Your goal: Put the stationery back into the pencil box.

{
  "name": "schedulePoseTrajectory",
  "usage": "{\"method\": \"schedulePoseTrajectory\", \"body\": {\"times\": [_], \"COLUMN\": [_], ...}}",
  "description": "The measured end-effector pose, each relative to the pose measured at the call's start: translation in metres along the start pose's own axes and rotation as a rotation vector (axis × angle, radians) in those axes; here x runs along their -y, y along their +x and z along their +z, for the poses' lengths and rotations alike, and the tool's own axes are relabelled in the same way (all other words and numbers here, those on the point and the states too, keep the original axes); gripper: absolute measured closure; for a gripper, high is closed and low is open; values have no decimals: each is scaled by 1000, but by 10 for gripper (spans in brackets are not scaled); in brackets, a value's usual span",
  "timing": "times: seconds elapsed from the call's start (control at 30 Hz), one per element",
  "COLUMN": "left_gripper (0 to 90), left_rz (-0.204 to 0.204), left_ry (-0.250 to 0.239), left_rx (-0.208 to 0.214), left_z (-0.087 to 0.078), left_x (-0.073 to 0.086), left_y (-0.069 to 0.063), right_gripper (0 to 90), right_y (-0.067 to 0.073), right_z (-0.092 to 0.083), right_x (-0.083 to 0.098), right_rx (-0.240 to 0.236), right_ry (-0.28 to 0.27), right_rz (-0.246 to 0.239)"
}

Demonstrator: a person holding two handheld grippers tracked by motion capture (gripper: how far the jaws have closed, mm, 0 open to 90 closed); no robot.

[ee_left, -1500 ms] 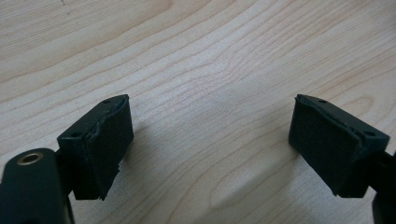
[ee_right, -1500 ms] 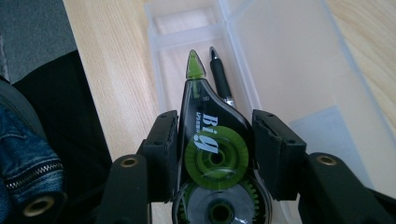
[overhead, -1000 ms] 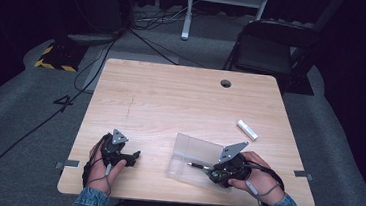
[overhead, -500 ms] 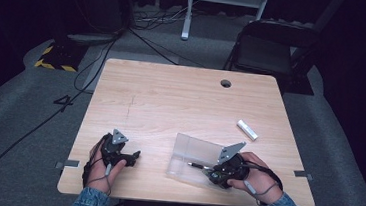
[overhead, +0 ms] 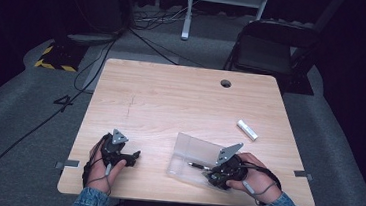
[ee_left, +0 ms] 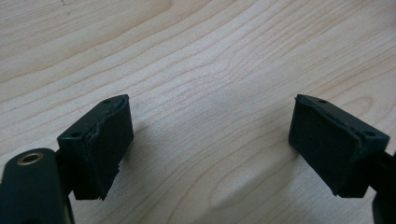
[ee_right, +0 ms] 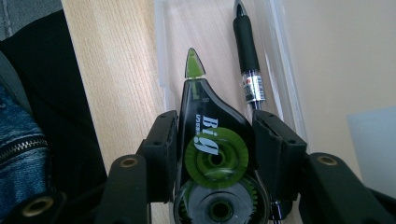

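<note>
My right gripper (ee_right: 215,144) is shut on a black and green correction tape dispenser (ee_right: 212,140), whose green tip points into a clear plastic box (ee_right: 275,56). A black pen (ee_right: 247,51) lies inside that box, just right of the dispenser. From above, the right gripper (overhead: 213,174) sits at the near right corner of the clear box (overhead: 192,151) with the pen (overhead: 198,165) in it. My left gripper (ee_left: 210,140) stands open over bare wood, and in the high view the left gripper (overhead: 133,156) rests near the table's front left.
A small white tube (overhead: 247,129) lies on the wooden table (overhead: 181,103) at the right, beyond the box. A round cable hole (overhead: 226,83) sits near the far edge. A chair (overhead: 271,48) and cables stand on the floor behind the table.
</note>
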State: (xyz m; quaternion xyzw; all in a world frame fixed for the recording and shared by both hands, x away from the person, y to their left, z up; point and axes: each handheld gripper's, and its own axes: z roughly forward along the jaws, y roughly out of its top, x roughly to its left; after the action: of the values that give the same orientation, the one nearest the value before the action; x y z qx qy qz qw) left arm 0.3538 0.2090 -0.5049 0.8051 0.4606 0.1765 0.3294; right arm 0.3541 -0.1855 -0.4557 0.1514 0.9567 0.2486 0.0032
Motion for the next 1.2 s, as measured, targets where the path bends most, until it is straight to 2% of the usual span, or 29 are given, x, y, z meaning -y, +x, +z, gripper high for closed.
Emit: {"method": "schedulePoseTrajectory", "body": {"times": [0.57, 0.87, 1.2], "left_gripper": [142, 142, 142], "left_rz": [-5, -3, -2], "left_ry": [0, -1, 0], "left_rx": [-1, 0, 0], "left_z": [0, 0, 0], "left_x": [0, 0, 0], "left_y": [0, 0, 0], "right_gripper": [522, 479, 465], "right_y": [-1, -1, -1], "right_z": [1, 2, 2], "right_x": [2, 3, 4], "right_rx": [-34, -42, -53], "right_ry": [4, 6, 7], "right_rz": [10, 23, 12]}}
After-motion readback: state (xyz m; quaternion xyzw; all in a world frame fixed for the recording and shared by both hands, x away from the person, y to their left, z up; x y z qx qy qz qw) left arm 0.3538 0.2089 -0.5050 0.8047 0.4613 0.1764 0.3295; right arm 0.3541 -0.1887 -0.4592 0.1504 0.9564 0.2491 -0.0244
